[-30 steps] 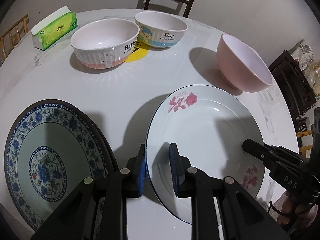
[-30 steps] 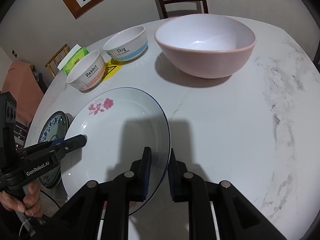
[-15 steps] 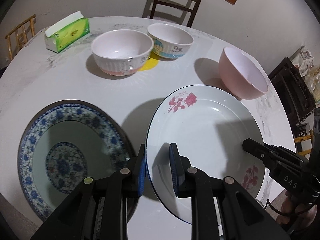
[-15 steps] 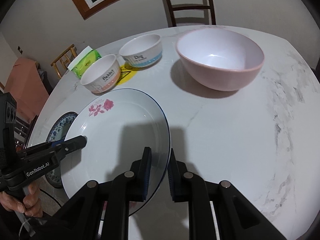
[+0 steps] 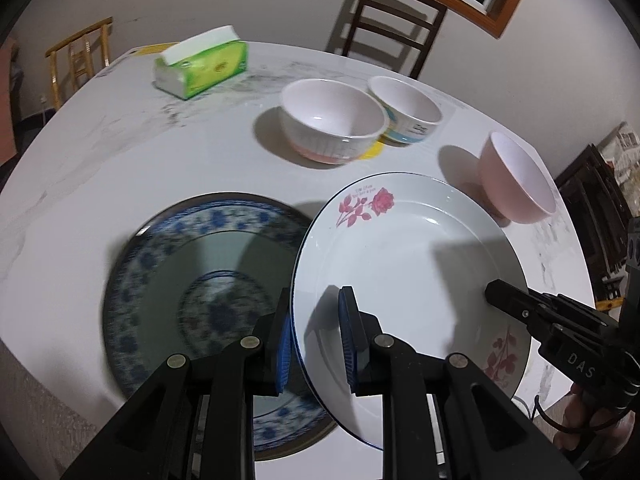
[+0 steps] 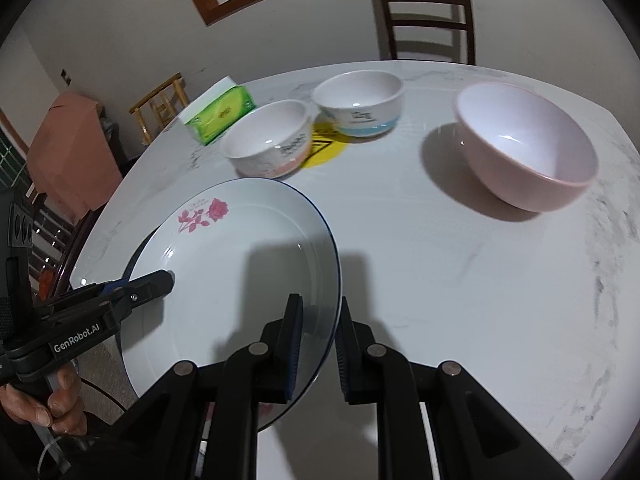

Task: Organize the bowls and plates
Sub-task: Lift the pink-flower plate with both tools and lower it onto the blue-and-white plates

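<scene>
A white plate with pink roses (image 5: 404, 248) (image 6: 240, 256) hangs above the table, held from both sides. My left gripper (image 5: 316, 344) is shut on its left rim; my right gripper (image 6: 318, 352) is shut on its right rim. Its left edge overlaps a blue-patterned plate (image 5: 192, 280) lying on the table, of which only a dark sliver (image 6: 134, 258) shows in the right wrist view. Behind stand a rabbit bowl with a pink base (image 5: 332, 120) (image 6: 268, 144), a dog bowl with a blue band (image 5: 406, 108) (image 6: 360, 100) and a pink bowl (image 5: 516, 180) (image 6: 524, 148).
A green tissue box (image 5: 200, 64) (image 6: 218, 112) sits at the back of the round marble table (image 5: 120, 152) (image 6: 460, 272). A yellow sticker (image 6: 320, 148) lies between the small bowls. Wooden chairs (image 5: 392, 28) (image 6: 428, 20) stand behind. A hand (image 6: 40, 404) grips the left tool.
Both grippers carried the rose plate up and to the left. It now overlaps the blue-patterned plate, and the bowls look farther away.
</scene>
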